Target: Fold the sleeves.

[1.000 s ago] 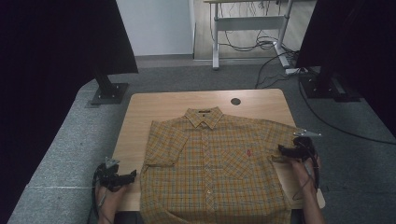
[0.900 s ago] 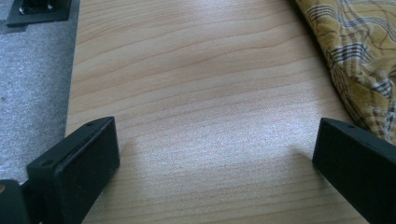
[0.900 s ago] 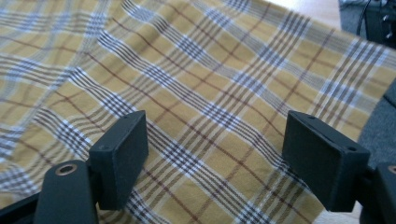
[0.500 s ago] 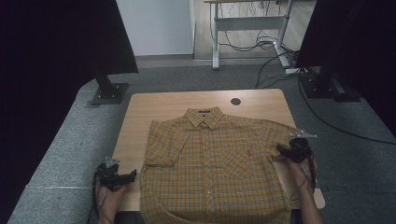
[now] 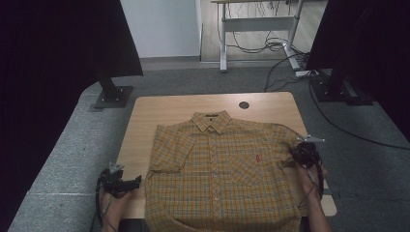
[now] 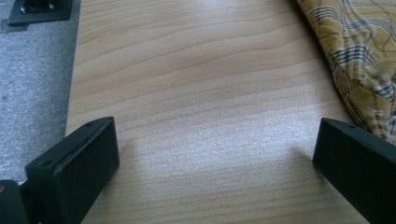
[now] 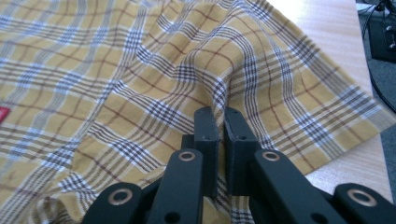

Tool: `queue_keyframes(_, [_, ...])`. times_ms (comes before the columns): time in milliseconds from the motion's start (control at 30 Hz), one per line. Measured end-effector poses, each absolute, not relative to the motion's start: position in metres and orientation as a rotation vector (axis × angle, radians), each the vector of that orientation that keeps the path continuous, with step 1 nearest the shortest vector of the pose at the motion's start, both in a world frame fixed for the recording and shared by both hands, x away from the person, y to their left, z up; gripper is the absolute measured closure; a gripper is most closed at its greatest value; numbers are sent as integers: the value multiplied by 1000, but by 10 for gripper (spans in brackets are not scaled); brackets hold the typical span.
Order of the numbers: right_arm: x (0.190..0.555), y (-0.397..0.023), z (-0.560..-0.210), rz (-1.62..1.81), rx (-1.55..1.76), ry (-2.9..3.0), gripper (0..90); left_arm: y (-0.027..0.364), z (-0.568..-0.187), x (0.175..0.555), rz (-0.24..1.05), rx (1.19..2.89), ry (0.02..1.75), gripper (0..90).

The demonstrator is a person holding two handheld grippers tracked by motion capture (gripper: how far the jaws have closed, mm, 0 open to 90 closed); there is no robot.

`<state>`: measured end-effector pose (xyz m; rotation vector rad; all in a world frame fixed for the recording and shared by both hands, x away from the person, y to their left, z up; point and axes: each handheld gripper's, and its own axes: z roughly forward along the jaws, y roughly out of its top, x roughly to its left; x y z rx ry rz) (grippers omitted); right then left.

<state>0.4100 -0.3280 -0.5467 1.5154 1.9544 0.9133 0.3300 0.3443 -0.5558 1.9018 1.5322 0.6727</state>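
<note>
Table (image 5: 159, 111) of pale wood under a yellow plaid shirt (image 5: 217, 174), a gripper at each side of it.

Shirt lies face up and buttoned, collar toward the far edge, covering most of the near half of the table, a small red tag on its chest pocket. Right gripper (image 5: 303, 153) sits at the shirt's right sleeve (image 7: 299, 93); its jaws have just been closing and now pinch a raised fold of the sleeve cloth between them, the fabric puckering up around the tips. Left gripper (image 5: 126, 183) rests low at the table's near left edge, just beside the shirt's left side, its jaws spread wide over bare wood with nothing between them.
</note>
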Motion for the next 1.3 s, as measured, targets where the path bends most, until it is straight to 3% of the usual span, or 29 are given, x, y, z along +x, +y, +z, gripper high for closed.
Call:
queue_keyframes(500, [406,-315,-526,981,1428,1950,837,344,-556,330,672,1901,1531,1])
queue_keyframes(1300, [411,-250,-516,1038,1245,2109,814,344,-556,331,671,1902,1528,0])
